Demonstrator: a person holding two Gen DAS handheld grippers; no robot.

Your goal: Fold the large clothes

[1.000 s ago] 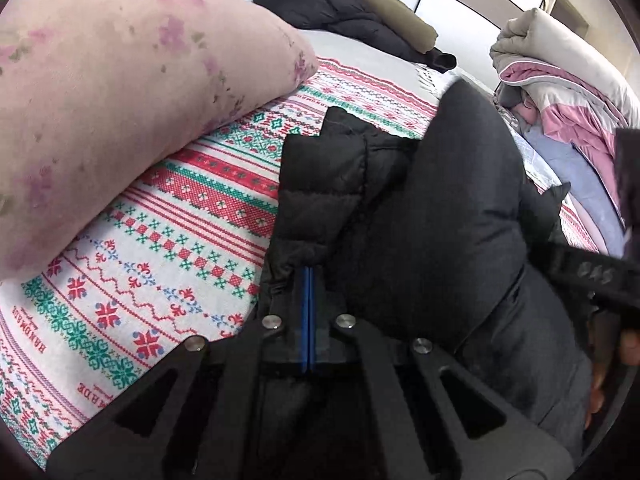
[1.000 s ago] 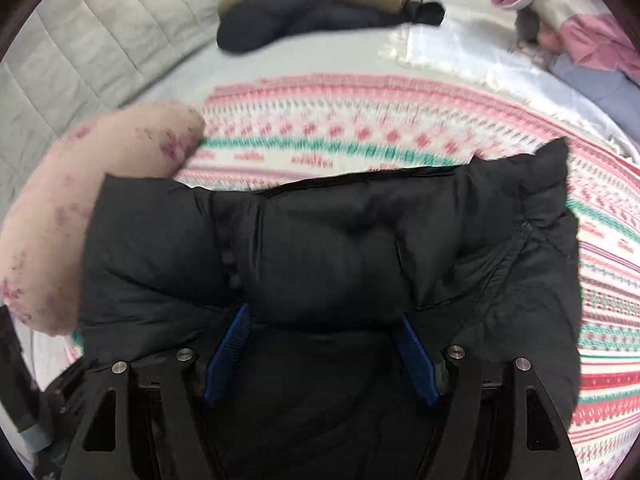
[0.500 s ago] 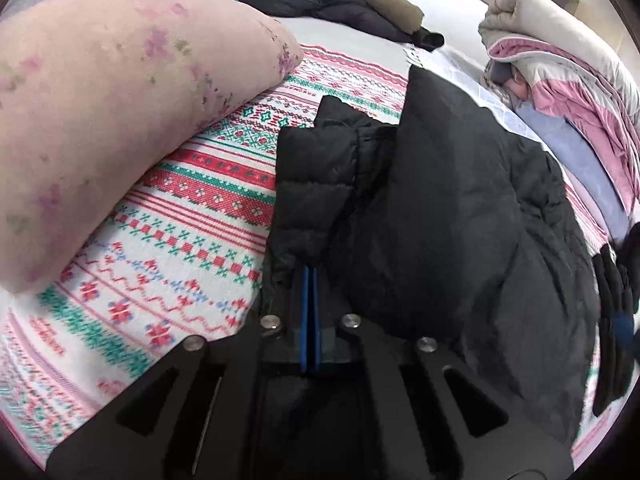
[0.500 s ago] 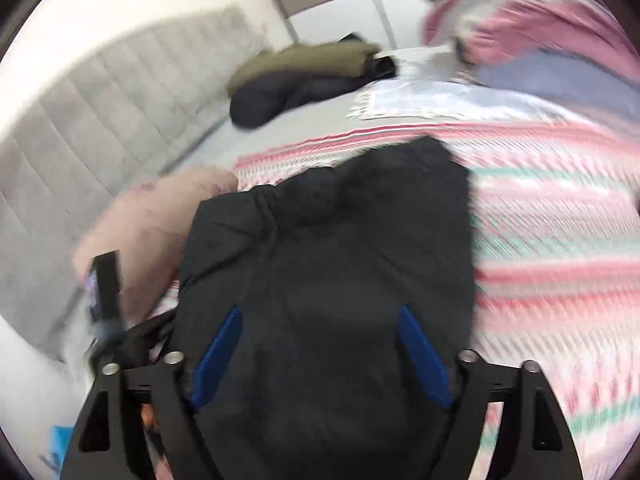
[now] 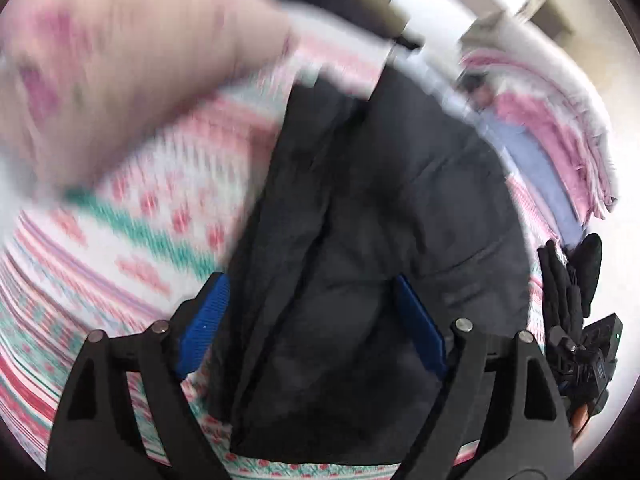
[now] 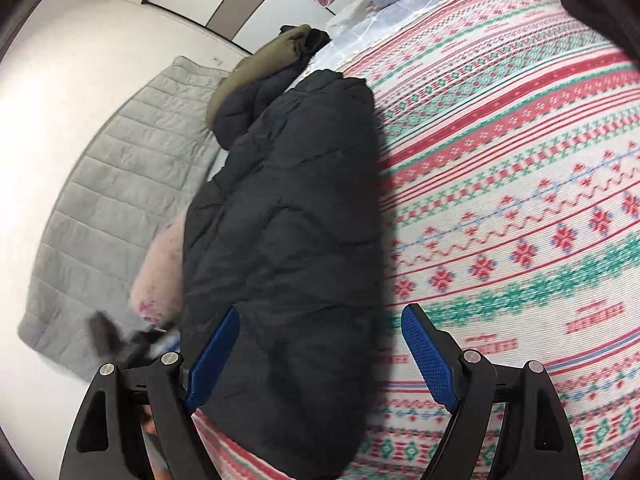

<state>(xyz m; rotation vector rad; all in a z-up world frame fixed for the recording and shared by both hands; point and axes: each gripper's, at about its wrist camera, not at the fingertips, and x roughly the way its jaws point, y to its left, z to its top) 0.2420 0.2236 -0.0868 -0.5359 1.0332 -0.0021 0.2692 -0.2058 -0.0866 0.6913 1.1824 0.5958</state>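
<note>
Now black jacket (image 5: 360, 240) lies under open left tool (image 5: 312, 320).

Left gripper (image 5: 310, 322), right gripper (image 6: 320, 354): black angular frames showing silver screws, fingers wearing blue textured pads (image 6: 428, 356).

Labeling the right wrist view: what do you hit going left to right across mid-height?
Grey quilted headboard → pink floral pillow → black puffer jacket → red-and-green patterned bedspread.
</note>
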